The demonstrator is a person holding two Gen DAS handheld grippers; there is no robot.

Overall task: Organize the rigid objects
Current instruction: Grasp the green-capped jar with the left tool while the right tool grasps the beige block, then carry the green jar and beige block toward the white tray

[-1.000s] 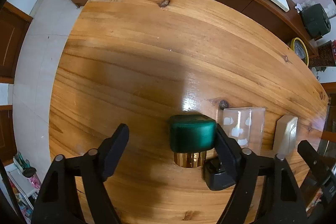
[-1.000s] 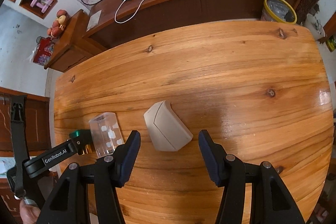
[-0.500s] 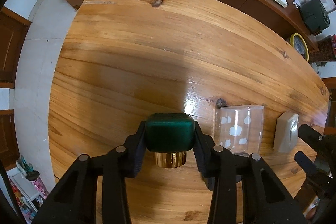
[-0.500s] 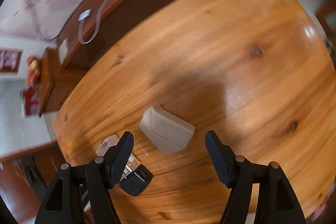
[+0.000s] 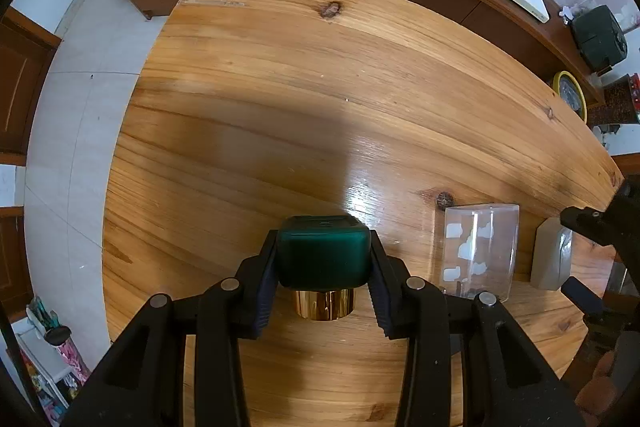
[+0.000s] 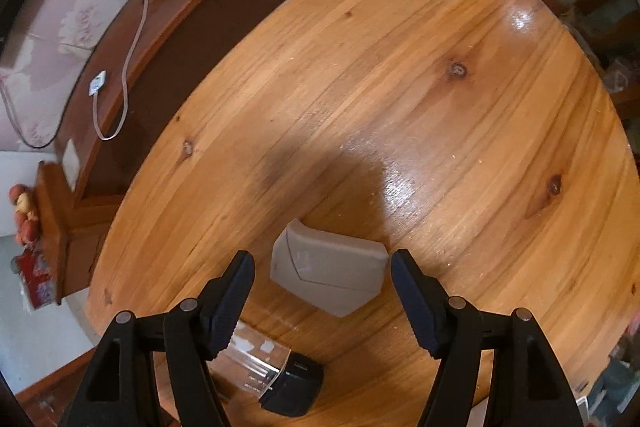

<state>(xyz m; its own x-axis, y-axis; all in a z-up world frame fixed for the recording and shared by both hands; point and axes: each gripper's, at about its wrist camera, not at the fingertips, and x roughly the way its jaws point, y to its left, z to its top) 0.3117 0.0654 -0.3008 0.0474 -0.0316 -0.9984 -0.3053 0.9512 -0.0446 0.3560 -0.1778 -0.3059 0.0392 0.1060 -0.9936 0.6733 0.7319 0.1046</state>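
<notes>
Left wrist view: my left gripper (image 5: 322, 269) fingers, open a second ago, are now clamping the green-capped bottle (image 5: 323, 258); my right gripper (image 6: 322, 293) is hovering open around the beige box (image 6: 328, 277).

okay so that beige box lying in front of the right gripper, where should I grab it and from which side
Take the beige box across its two short ends, coming down from above. It lies flat on the wooden table, its long axis running roughly from one finger of the open right gripper to the other, so they already straddle those ends. The clear bottle lies nearer the camera, behind the left finger, probably out of the way.
</notes>
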